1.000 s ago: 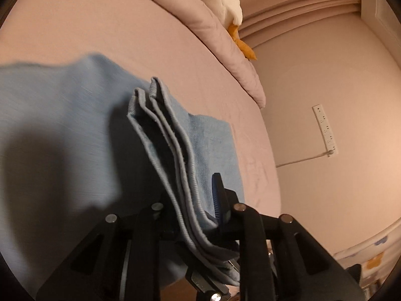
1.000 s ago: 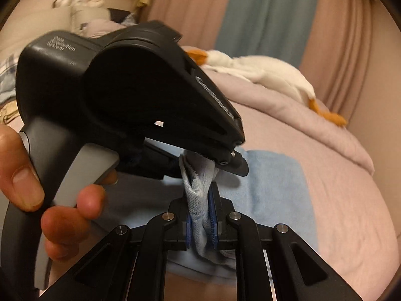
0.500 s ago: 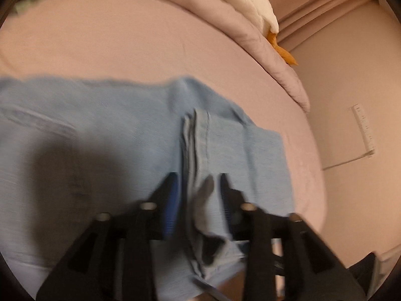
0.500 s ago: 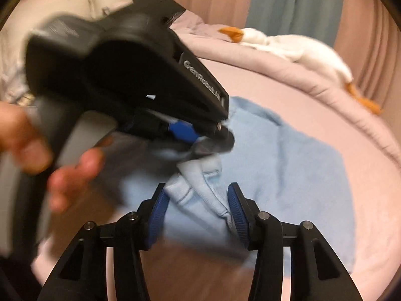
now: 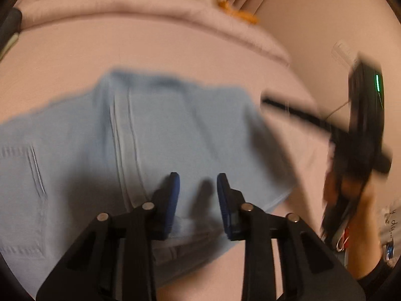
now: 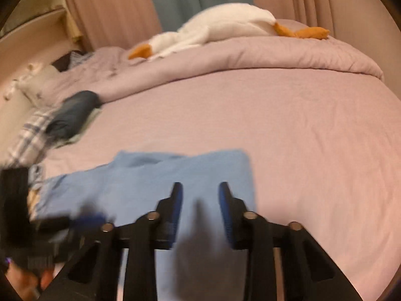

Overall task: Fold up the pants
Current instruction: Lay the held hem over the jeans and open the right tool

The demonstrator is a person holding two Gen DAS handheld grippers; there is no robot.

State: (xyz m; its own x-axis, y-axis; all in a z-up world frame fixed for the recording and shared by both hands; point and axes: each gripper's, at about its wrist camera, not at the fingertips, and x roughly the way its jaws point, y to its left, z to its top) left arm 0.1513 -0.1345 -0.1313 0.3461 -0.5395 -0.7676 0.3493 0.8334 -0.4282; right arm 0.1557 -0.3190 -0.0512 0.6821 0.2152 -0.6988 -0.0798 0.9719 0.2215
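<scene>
— So, how will the pants (image 5: 155,135) handle, lying folded flat on the bed (image 6: 288,125)?

— Soft, light and limp, I'd judge; layers could slide apart. Best pinched at a doubled edge or corner.

— And the tongs?

— The left gripper (image 5: 196,190) and the right gripper (image 6: 199,200) hang above the cloth, jaws closing on nothing.

Both wrist views look down close; both show pants (image 5: 155,135).
</scene>
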